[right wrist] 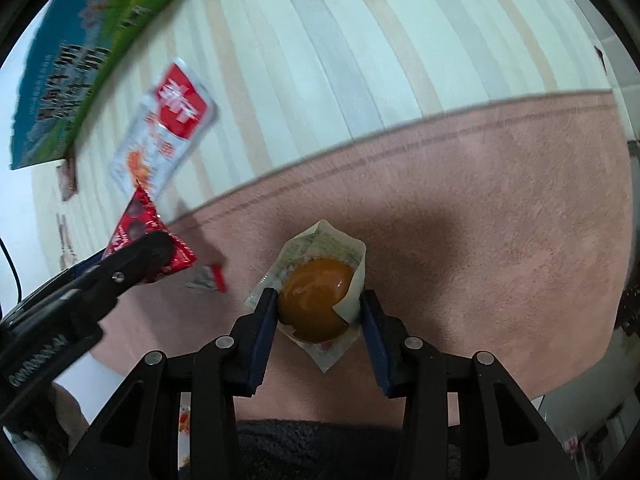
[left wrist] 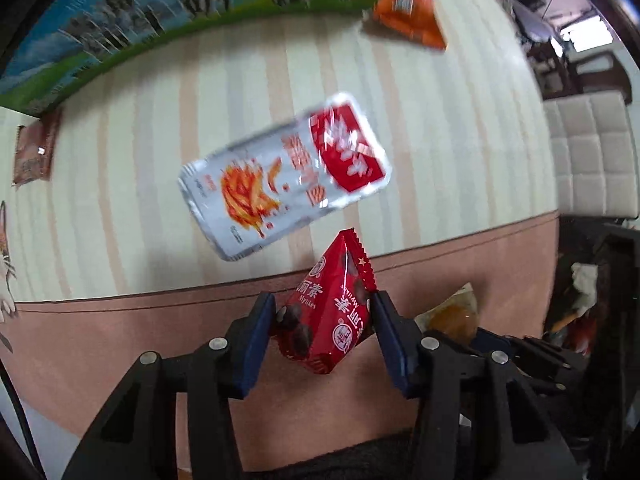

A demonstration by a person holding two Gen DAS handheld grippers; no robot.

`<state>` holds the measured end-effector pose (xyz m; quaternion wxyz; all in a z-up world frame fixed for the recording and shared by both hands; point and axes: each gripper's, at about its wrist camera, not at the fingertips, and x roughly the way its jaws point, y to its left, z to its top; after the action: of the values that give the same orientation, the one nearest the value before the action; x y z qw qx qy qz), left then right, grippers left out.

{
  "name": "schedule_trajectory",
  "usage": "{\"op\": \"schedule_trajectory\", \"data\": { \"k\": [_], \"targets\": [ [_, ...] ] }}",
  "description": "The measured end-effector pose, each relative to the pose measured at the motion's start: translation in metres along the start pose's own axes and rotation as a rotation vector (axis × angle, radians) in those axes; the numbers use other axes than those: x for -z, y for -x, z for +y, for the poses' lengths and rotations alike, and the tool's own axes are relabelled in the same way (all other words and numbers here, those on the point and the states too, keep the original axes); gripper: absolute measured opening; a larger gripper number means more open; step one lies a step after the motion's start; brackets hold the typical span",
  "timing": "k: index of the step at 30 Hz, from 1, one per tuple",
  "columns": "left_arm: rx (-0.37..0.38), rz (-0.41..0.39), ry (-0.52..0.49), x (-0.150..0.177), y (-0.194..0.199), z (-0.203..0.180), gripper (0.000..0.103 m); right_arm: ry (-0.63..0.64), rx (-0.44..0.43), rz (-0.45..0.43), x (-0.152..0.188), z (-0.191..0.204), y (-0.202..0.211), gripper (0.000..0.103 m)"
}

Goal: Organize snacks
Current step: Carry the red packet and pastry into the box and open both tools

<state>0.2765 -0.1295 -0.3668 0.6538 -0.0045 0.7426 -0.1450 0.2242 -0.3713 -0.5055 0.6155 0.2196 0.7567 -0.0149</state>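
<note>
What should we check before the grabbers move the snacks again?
1. Left gripper pinching the red pack: ok.
2. Right gripper pinching the egg pack: ok.
3. Both packs lifted off the cloth: cannot tell.
4. Grippers apart from each other: ok.
5. White pack lying flat, out of the way: ok.
6. Place to put the snacks in view: not ok.

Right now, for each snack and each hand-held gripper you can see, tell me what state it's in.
Left hand-held gripper: shut on the red triangular packet.
Red triangular packet: gripped, lifted off the cloth.
Right hand-held gripper: shut on the wrapped egg.
Wrapped egg: gripped in its clear wrapper.
Silver and red snack bag: lying flat on the striped cloth, untouched.
Orange packet: lying at the far edge, untouched.
Brown packet: lying at the left, untouched.
</note>
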Motion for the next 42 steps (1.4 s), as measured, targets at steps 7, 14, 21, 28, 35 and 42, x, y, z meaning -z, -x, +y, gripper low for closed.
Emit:
{"op": "schedule_trajectory", "data": {
  "k": [7,14,21,28,35,42],
  "targets": [
    [0.094,-0.174,0.075,-0.024,0.104,0.026,0.047,0.095,-0.098,-0.113,-0.024,0.039,0.076,0.044],
    [0.101,-0.326,0.143,-0.095,0.183,0.041,0.048,0.253,-0.181,-0.288,-0.091,0.120,0.177,0.044],
    [-0.045,-0.339,0.232,-0.187,0.195,0.111,0.048,0.360,-0.049,-0.349,-0.182,0.204,0.201,0.044],
    [-0.098,-0.247,0.305,-0.234,0.159,0.164,0.048,0.350,0.084,-0.280,-0.253,0.234,0.160,0.045],
    [-0.124,-0.222,0.335,-0.249,0.154,0.185,0.049,0.332,0.143,-0.242,-0.278,0.241,0.141,0.046],
    [-0.113,-0.224,0.361,-0.251,0.158,0.193,0.052,0.331,0.164,-0.256,-0.280,0.241,0.143,0.081]
  ]
}}
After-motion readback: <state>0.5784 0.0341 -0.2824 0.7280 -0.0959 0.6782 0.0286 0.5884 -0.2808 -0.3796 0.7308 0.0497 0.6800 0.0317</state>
